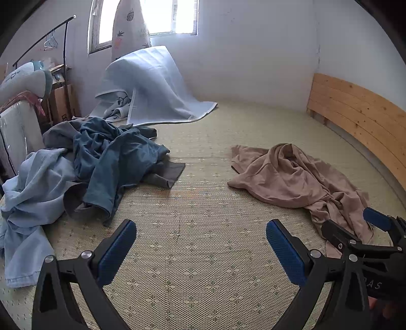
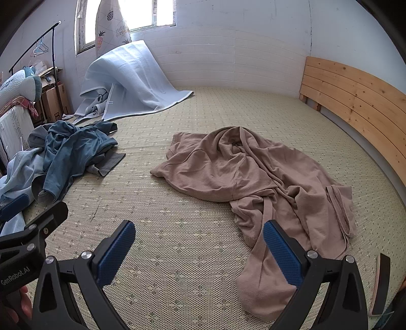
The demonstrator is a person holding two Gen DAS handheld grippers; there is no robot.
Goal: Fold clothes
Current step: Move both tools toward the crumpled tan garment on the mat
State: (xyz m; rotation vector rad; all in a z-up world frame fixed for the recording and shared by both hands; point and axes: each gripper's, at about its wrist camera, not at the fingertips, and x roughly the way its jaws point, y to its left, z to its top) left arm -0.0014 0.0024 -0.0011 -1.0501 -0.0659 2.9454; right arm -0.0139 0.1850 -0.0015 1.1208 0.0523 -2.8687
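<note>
Counting the clothes on the bed

We hold two claws, left claw and right claw, both spread wide and empty. One tan garment lies crumpled mid-mat; three bluish-grey pieces form one heap at left.

Daylight only, entering through the blown-out white window at top centre-left of both views; panes there carry no detail. Illumination is soft and even across the woven beige bed mat, brighter toward the window. Shadows are faint, lying under garment folds. Focus is sharp throughout, no motion blur. Strong fisheye bending: the slatted pale wooden headboard curves, and all corners vignette to black.
</note>
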